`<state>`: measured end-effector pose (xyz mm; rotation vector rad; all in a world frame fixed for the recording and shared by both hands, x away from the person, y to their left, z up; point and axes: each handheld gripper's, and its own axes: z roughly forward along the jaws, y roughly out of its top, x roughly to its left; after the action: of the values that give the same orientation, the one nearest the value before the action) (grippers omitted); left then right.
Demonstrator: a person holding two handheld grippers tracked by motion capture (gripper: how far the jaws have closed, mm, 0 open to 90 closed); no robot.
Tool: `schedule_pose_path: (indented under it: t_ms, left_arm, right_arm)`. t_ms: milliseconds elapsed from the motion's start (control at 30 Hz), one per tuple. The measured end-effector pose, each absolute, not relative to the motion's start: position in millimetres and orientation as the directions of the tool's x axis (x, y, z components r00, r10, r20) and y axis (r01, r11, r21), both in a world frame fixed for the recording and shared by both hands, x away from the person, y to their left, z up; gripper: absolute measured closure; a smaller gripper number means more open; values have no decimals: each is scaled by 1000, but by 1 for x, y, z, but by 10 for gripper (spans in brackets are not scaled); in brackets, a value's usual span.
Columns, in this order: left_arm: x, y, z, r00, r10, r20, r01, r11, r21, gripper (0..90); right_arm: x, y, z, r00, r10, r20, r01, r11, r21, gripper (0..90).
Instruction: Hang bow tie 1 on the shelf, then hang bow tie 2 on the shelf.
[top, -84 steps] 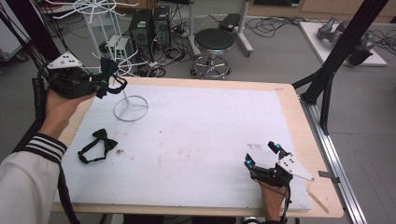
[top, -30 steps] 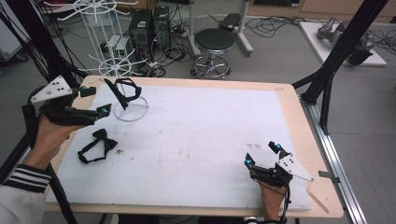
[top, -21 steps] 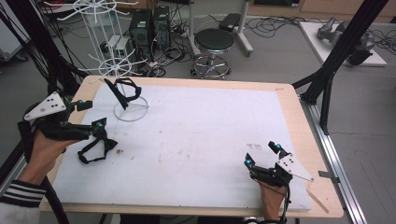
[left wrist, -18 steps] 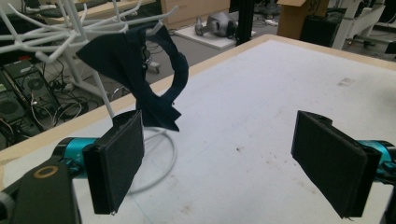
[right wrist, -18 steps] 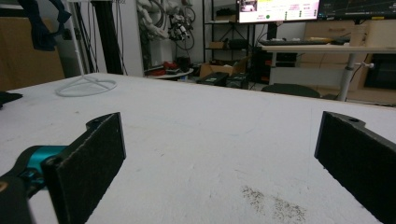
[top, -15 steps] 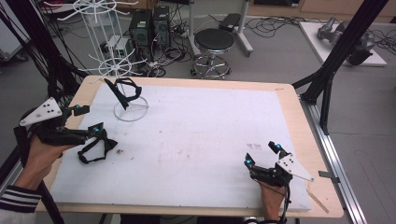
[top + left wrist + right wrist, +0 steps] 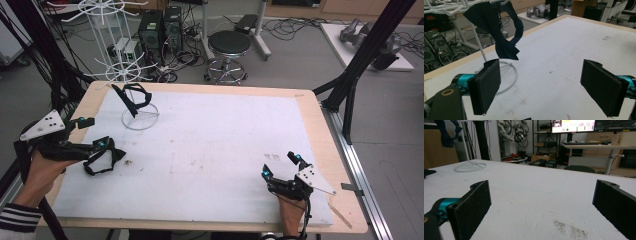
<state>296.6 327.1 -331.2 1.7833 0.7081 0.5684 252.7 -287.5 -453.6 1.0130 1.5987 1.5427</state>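
We position the left gripper [image 7: 95,134], jaws spread wide and empty, over the black fabric band [image 7: 102,157] lying on the white table mat [image 7: 225,150] near its left edge. We judge the band light, soft and limp; grip a bunched fold, not a single edge. The right gripper [image 7: 280,166] rests open. A second band [image 7: 499,30] hangs on the white rack [image 7: 140,117].
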Motion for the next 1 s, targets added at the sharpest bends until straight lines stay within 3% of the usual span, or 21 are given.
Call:
schedule_pose_path:
  t_ms: [767, 1000]
  left_arm:
    - [296, 329, -339, 712, 701, 37, 194, -247, 949, 171]
    - [301, 330, -338, 747, 662, 56, 192, -295, 936, 171]
  right_arm:
    - [253, -287, -454, -463, 885, 46, 76, -12, 997, 11]
    - [253, -288, -454, -465, 884, 45, 77, -10, 997, 11]
